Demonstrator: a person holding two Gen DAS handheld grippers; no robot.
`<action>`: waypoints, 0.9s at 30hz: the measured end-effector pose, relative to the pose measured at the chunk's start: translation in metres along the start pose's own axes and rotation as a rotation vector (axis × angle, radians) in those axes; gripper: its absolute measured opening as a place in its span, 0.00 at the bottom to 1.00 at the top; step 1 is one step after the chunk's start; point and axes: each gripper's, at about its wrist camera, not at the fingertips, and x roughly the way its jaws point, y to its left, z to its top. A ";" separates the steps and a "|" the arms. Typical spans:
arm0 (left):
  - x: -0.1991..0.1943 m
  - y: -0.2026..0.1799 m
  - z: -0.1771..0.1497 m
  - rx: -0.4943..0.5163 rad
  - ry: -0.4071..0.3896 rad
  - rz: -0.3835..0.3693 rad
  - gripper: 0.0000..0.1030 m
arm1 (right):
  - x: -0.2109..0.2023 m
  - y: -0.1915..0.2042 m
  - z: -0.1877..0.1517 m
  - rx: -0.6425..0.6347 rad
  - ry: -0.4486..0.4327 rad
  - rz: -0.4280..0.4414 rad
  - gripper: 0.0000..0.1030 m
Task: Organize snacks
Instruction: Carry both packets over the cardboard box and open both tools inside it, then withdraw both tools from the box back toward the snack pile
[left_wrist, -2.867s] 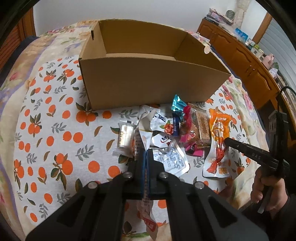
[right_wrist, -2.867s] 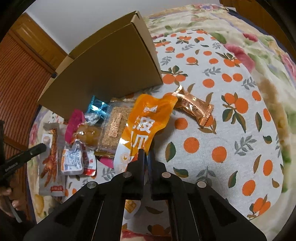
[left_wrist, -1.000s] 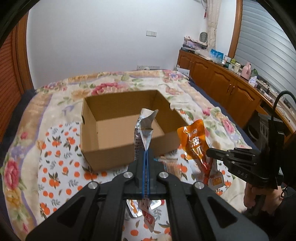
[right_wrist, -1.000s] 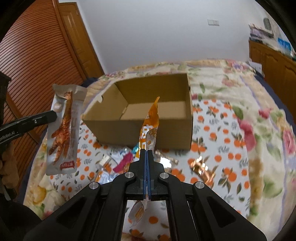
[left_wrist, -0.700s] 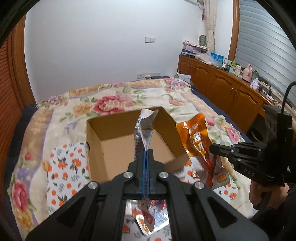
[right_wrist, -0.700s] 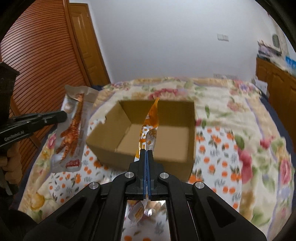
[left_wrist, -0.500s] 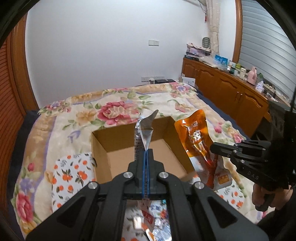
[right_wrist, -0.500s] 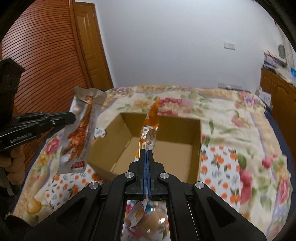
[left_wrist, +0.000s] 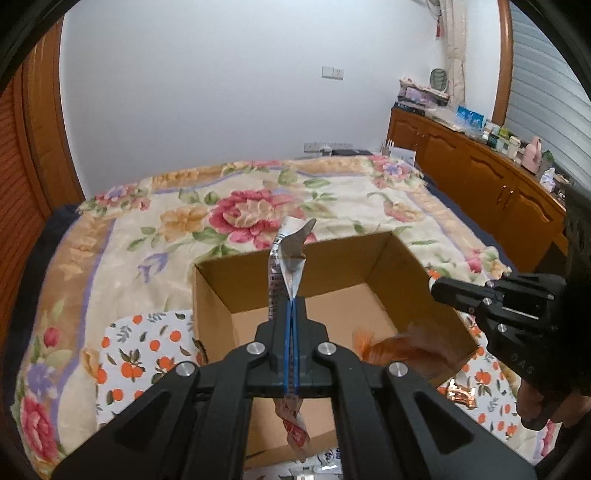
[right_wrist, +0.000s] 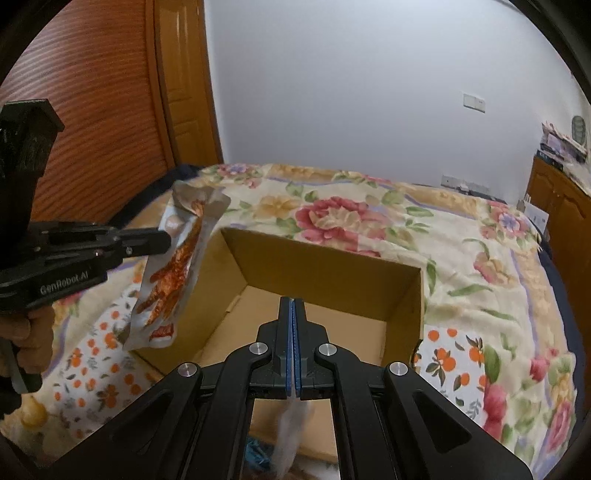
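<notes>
1. Plainly, one open cardboard box (left_wrist: 332, 266) is sitting on the flowered bedspread (left_wrist: 147, 236), and two grippers are hanging over it.
2. One left gripper (left_wrist: 291, 306) is pinching a single silver pouch (left_wrist: 286, 258) with a reddish chicken-foot picture. Its pads are pressing tight on the foil, and the pouch is hanging over the box's left wall.
3. One right gripper (right_wrist: 293, 306) is pointing down over the box's right side with its pads pressed together. No pack is showing between them.
4. One orange pouch (left_wrist: 391, 347) is showing only as a smear inside the box, low against its right wall, too blurred to tell whether it is lying flat.
5. One copper-wrapped snack (left_wrist: 460, 393) is lying on the orange-print cloth (left_wrist: 147, 347) just outside the box's near right corner.
6. Two hands are showing in part: one (right_wrist: 26, 332) is gripping the left handle, and the other (left_wrist: 535, 410) is being cut off by the picture's edge.
7. Below the right gripper's pads, at the box's near wall, a pale blurred shape (right_wrist: 291, 424) is showing, and I cannot tell what it is.
8. A few more packs (left_wrist: 325, 458) are peeking out in front of the box's near wall, mostly hidden behind the left gripper's frame, so their number is staying uncertain.
</notes>
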 end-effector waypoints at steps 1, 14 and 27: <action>0.008 0.002 -0.003 -0.005 0.011 -0.001 0.00 | 0.008 -0.001 -0.002 0.001 0.005 -0.003 0.00; 0.053 0.005 -0.021 -0.038 0.085 0.026 0.06 | 0.024 -0.023 -0.039 0.079 0.073 0.002 0.00; -0.017 -0.025 -0.039 -0.003 0.038 0.024 0.44 | -0.048 -0.020 -0.075 0.130 0.068 -0.006 0.00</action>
